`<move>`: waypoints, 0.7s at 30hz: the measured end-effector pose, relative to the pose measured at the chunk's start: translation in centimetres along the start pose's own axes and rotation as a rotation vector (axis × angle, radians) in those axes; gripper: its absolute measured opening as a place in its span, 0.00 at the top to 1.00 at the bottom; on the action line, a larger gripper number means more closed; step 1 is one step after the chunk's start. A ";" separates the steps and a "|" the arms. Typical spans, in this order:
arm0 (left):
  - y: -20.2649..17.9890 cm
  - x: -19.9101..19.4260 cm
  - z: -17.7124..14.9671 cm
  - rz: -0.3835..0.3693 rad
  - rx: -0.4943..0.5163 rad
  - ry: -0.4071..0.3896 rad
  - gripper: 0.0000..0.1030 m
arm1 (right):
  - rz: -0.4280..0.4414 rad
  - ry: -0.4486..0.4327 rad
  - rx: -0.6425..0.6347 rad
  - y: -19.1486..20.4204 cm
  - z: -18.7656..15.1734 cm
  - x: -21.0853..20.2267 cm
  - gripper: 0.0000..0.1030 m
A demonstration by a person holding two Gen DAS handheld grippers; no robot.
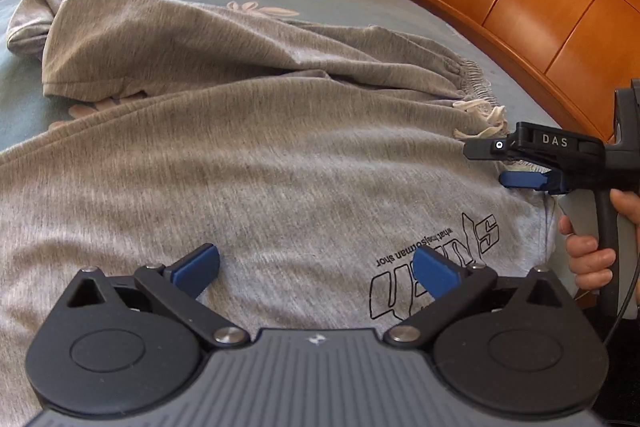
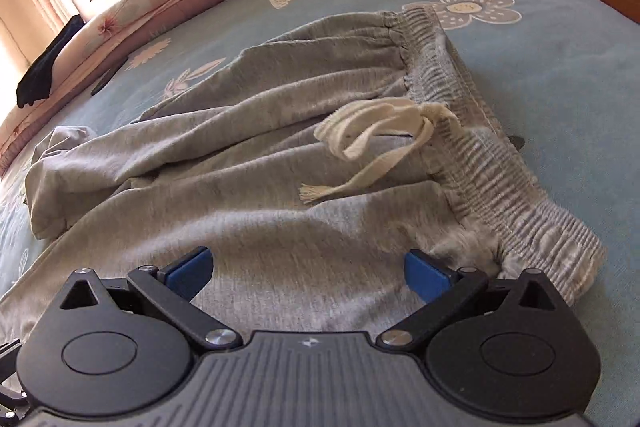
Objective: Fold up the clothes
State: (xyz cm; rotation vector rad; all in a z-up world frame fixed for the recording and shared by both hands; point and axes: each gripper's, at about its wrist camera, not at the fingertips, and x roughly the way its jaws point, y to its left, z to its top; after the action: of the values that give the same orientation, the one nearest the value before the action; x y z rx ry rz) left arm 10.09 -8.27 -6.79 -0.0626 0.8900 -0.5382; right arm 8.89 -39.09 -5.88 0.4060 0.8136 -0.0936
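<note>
With the grey shorts [image 2: 248, 163] spread on the bed [image 2: 552, 75] and both the left claw [image 1: 316, 273] and right claw [image 2: 306, 273] held wide and empty above them, the waistband [image 2: 492, 155] is best pinched squarely.

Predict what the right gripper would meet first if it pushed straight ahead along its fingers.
Probably the grey shorts lying just under the open right gripper, and further along, the cream drawstring; depth is unclear.
</note>
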 end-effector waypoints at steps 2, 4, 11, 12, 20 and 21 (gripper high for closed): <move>0.0 0.0 -0.1 0.002 0.003 -0.014 0.01 | -0.029 -0.047 0.013 -0.7 0.1 -0.5 0.00; 0.0 0.0 -0.3 0.004 0.002 -0.029 0.01 | -0.056 -0.092 0.023 -1.2 0.2 -1.1 0.00; -0.4 0.2 -0.8 0.025 0.036 -0.047 0.01 | 0.097 -0.050 0.006 -0.3 -0.8 -2.6 0.00; -0.5 0.2 -0.8 0.030 0.039 -0.048 0.01 | 0.099 -0.013 0.006 -0.2 -0.9 -2.3 0.00; -0.5 0.2 -0.9 0.034 0.030 -0.058 0.01 | 0.020 0.043 0.114 -3.3 -1.2 -3.0 0.00; -0.5 0.2 -0.9 0.033 0.028 -0.060 0.01 | 0.034 0.031 0.128 -3.4 -1.3 -3.4 0.00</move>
State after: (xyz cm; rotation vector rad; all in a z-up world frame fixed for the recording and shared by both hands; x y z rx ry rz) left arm 9.30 -8.65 -7.40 -0.0381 0.8235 -0.5151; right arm 4.87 -41.98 -5.32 0.5427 0.8336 -0.1076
